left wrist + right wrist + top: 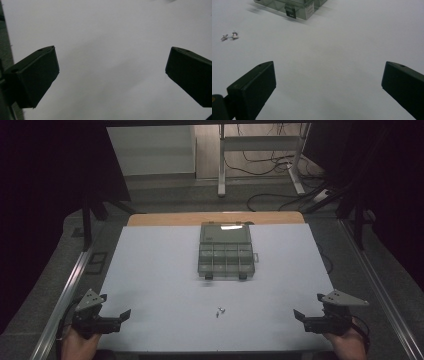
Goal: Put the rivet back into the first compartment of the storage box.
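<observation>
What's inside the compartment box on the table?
The compartment box lies open, lid folded back. Its divided cells look empty in the high view, though the tinted plastic and dim light could hide small parts. The loose screws lie outside it, on the white sheet.

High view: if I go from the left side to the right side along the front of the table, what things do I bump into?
Left gripper → small metal screws → right gripper. The clear compartment box sits farther back, above the screws.
</observation>
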The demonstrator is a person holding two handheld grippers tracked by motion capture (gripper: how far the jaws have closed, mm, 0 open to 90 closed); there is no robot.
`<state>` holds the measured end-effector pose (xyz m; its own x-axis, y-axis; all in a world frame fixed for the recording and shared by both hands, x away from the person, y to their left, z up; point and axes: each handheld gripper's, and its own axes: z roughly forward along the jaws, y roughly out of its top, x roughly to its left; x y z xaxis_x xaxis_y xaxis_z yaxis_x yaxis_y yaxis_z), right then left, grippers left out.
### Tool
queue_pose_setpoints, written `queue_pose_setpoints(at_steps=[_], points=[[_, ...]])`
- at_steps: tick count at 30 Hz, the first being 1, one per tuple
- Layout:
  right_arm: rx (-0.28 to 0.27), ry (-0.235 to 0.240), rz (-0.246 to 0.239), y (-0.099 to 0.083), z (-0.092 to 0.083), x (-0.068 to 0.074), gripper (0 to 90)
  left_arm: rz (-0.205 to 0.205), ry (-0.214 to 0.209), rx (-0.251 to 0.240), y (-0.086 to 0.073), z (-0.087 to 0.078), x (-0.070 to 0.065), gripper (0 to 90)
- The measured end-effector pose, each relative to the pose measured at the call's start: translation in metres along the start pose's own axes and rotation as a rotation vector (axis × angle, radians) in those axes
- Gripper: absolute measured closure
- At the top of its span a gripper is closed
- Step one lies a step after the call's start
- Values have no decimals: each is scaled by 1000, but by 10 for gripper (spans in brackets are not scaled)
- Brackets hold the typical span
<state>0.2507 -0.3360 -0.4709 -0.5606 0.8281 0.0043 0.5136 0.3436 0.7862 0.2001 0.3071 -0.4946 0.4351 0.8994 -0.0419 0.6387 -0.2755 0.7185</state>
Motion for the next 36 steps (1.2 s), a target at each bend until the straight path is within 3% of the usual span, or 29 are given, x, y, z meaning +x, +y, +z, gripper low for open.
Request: queue_pose_setpoints(at_steps=[5,9,24,31,36], points=[[-5,4,6,1,0,0,0,-14,-3,22,-4,2,6,0],[7,4,1,2,2,1,0,-37,-31,6,-4,2,8,0],[38,-10,1,0,6,2,0,-39,-48,26,-1,6,6,0],[49,-10,-5,0,7,2,0,40,-60,49,6,13,-5,0],[52,-13,-6,0,8,2,0,45,-75,54,10,16,-8,0]])
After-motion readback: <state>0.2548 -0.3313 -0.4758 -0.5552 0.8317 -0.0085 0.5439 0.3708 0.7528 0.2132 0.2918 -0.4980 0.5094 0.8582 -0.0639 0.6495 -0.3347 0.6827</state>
